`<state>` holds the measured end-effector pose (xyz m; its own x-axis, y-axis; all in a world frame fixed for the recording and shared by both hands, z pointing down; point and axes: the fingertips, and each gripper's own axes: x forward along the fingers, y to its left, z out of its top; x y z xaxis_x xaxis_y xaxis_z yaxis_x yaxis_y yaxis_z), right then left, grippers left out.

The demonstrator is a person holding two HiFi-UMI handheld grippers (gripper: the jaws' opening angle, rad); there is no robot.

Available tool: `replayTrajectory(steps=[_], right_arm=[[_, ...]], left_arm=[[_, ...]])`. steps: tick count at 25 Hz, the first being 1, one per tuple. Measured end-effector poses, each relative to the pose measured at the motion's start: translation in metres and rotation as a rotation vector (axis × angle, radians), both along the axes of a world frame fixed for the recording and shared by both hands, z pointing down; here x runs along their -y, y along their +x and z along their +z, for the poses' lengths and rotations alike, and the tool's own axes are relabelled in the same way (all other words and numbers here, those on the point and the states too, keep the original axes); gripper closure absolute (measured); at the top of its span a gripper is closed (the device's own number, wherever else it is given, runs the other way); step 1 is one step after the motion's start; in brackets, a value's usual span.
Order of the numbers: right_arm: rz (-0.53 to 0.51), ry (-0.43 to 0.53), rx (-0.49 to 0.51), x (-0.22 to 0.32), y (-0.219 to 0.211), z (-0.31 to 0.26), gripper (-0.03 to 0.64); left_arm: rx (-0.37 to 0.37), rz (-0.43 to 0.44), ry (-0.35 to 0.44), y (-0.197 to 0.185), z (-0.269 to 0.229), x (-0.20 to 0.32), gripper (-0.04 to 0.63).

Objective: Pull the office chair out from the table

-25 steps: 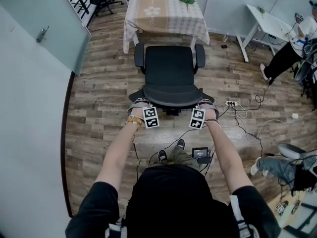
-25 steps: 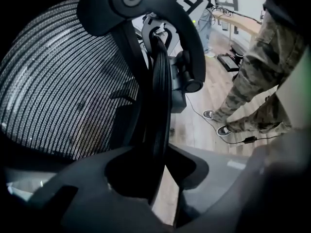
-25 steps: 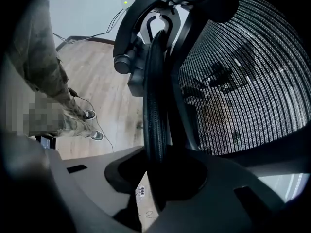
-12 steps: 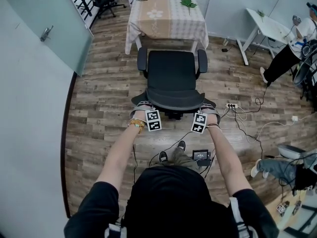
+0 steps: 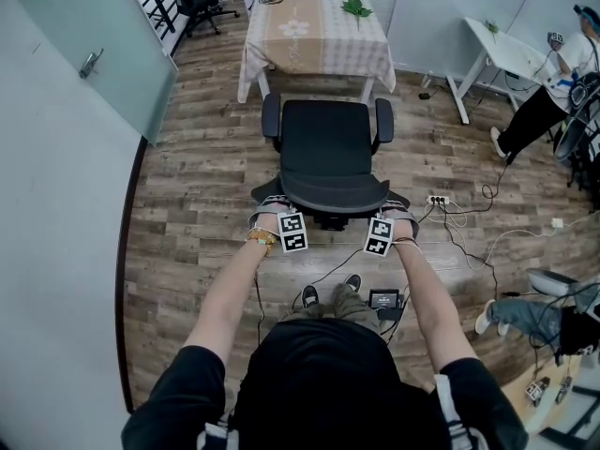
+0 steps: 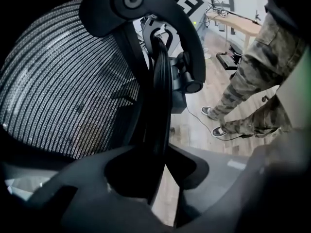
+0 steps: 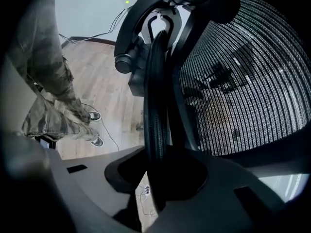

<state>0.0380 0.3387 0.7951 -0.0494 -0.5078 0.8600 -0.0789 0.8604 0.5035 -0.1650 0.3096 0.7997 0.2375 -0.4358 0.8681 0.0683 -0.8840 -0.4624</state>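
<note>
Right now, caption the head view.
Left hand-held gripper and right hand-held gripper grip the office chair backrest, clear of the cloth-covered table.

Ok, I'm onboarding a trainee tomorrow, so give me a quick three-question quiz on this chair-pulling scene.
1. True or false: the office chair is tucked under the table.
2. What lies on the table? A) leafy green sprig B) laptop C) mug
3. What stands between the right gripper and its two jaws?
Key: 1 false, it stands clear of the table; 2 A; 3 the backrest's rim.
</note>
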Motion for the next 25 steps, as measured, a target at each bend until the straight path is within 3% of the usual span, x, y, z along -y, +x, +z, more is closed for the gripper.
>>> replayTrajectory(steps=[6,11,15,21,25], right_arm=[[-0.02,0.02,0.009,-0.001,0.001,-0.002,0.528],[-0.024,0.006,0.037,-0.001,-0.001,-0.004,0.514],[-0.034,-0.019,0.152,-0.008,-0.002,-0.017,0.434],[0.008,0.047,0.468,-0.039,-0.012,-0.084,0.463],[0.011,0.075,0.748,-0.075,-0.032,-0.147,0.473]], left_arm=[[-0.003,0.005,0.013,0.001,-0.002,-0.001,0.469],[-0.031,0.031,0.109,0.001,-0.005,-0.002,0.436],[-0.185,-0.055,0.126,0.016,-0.032,-0.008,0.417],[-0.393,-0.094,0.132,0.031,-0.072,-0.053,0.419],[-0.629,-0.134,0.08,0.044,-0.117,-0.096,0.431]])
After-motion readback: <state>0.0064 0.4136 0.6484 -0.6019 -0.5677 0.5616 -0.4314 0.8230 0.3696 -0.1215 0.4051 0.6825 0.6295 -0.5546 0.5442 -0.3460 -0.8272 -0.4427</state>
